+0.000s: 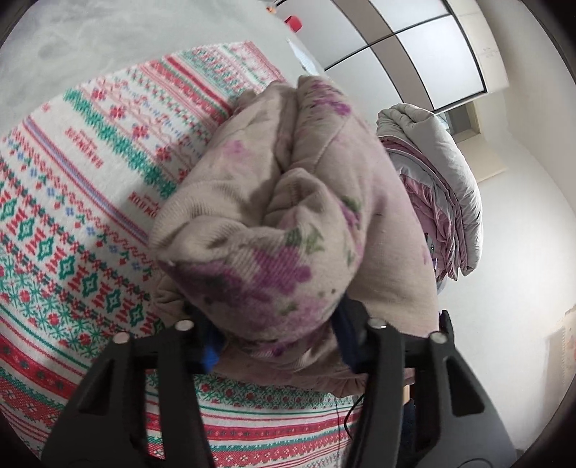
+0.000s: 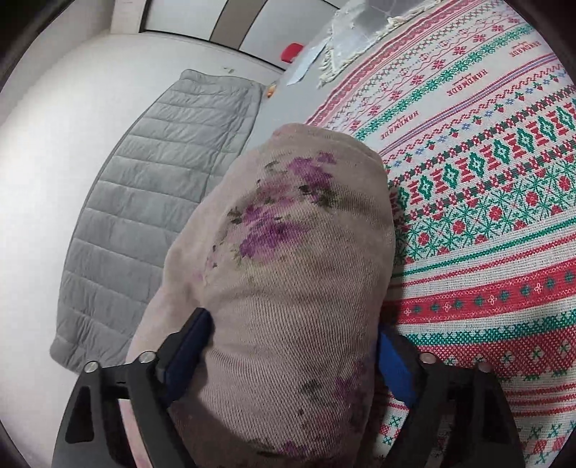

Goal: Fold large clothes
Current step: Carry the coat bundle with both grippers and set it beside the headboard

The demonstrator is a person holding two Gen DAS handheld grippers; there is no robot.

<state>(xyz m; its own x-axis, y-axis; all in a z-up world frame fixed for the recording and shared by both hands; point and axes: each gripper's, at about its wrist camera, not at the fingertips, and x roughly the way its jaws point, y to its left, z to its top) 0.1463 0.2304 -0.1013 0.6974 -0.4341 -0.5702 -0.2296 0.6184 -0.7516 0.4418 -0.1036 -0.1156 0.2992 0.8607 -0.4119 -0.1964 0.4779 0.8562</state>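
A beige knit garment with purple flowers (image 1: 288,216) is bunched into a thick folded bundle. My left gripper (image 1: 277,338) is shut on one end of it and holds it above the patterned cloth. My right gripper (image 2: 288,356) is shut on the other end of the same bundle (image 2: 295,252), with its blue pads (image 2: 394,370) pressed into the thick fabric on both sides. The fingertips of both grippers are hidden by the garment.
A red, green and white patterned tablecloth (image 1: 90,180) covers the table (image 2: 486,216). A pile of folded grey and pink quilted clothes (image 1: 442,187) stands right of the bundle; it shows as a grey quilted garment (image 2: 154,201) in the right wrist view. A red object (image 2: 291,52) and clear plastic (image 2: 356,32) lie at the far edge.
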